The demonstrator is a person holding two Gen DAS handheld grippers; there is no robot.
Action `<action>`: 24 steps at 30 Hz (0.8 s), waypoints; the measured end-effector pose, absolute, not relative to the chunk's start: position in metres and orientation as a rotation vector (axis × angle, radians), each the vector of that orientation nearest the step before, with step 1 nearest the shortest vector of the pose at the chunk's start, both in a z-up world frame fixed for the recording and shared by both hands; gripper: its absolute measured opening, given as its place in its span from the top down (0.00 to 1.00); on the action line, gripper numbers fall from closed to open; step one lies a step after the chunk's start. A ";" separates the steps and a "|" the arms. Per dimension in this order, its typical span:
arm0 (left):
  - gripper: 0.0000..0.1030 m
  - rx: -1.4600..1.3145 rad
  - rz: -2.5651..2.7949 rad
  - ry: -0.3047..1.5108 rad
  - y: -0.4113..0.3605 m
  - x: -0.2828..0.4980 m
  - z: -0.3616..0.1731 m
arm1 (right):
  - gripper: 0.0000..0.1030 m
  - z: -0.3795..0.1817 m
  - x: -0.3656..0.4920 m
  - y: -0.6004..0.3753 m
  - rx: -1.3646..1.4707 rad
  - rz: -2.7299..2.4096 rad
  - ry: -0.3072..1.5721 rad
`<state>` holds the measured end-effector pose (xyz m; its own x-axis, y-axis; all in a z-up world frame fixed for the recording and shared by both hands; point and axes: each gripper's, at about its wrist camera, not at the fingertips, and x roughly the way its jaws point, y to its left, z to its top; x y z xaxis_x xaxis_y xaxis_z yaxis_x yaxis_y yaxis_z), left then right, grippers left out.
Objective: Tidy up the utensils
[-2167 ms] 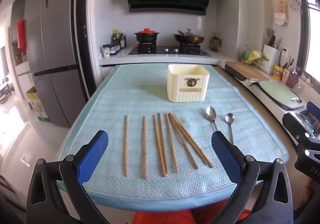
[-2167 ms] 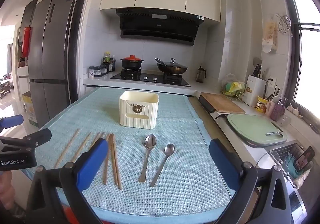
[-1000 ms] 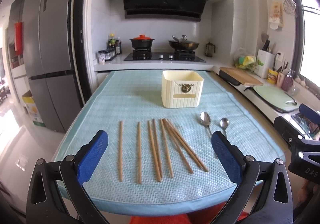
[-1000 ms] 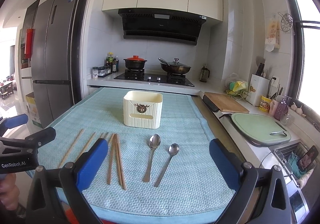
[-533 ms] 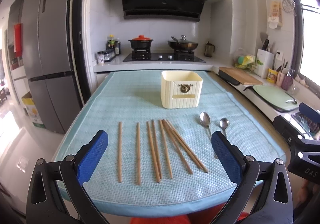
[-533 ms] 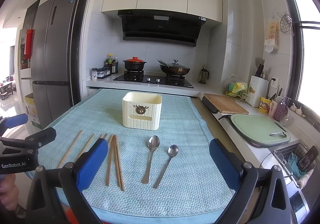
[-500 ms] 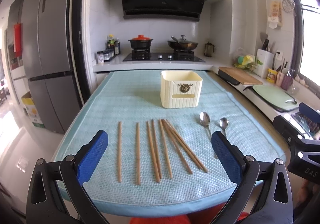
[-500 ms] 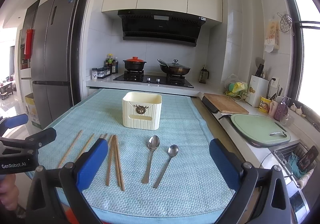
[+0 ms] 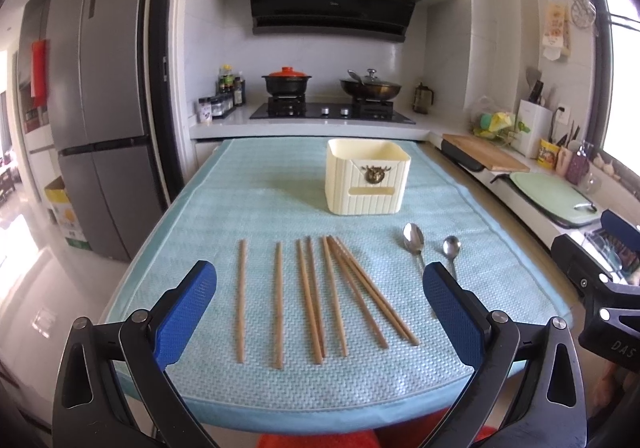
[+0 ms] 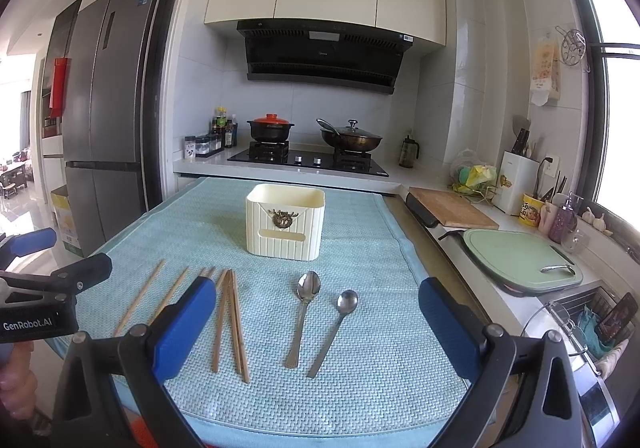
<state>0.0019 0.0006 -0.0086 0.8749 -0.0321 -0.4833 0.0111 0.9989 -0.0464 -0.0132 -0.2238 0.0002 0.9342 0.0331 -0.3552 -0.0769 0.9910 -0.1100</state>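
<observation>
Kitchen island under a pale blue mat [image 9: 248,208]. Seven wooden chopsticks [image 9: 316,296] lie side by side near the front edge, two metal spoons [image 10: 320,322] at their three o'clock, likely laid out for sorting. A cream ribbed utensil holder [image 9: 367,182] stands at twelve o'clock, apparently the destination. Left gripper [image 9: 320,312] and right gripper [image 10: 316,324] hover empty, fingers wide apart, nothing grasped yet.

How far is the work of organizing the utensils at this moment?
Nothing looks done: the chopsticks and both spoons lie flat on the mat, outside the cream holder. Nothing is in hand; left tool and right tool are open. Everything remains.
</observation>
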 end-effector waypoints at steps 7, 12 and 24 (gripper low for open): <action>0.00 -0.015 -0.024 0.505 -0.004 0.003 -0.010 | 0.00 -0.003 -0.010 -0.224 -0.122 0.061 0.366; 0.00 -0.023 -0.002 0.488 -0.001 0.002 -0.009 | 0.00 -0.004 -0.008 -0.225 -0.115 0.063 0.364; 0.00 -0.042 0.040 0.516 0.020 0.019 -0.019 | 0.00 -0.012 0.004 -0.236 -0.085 0.054 0.382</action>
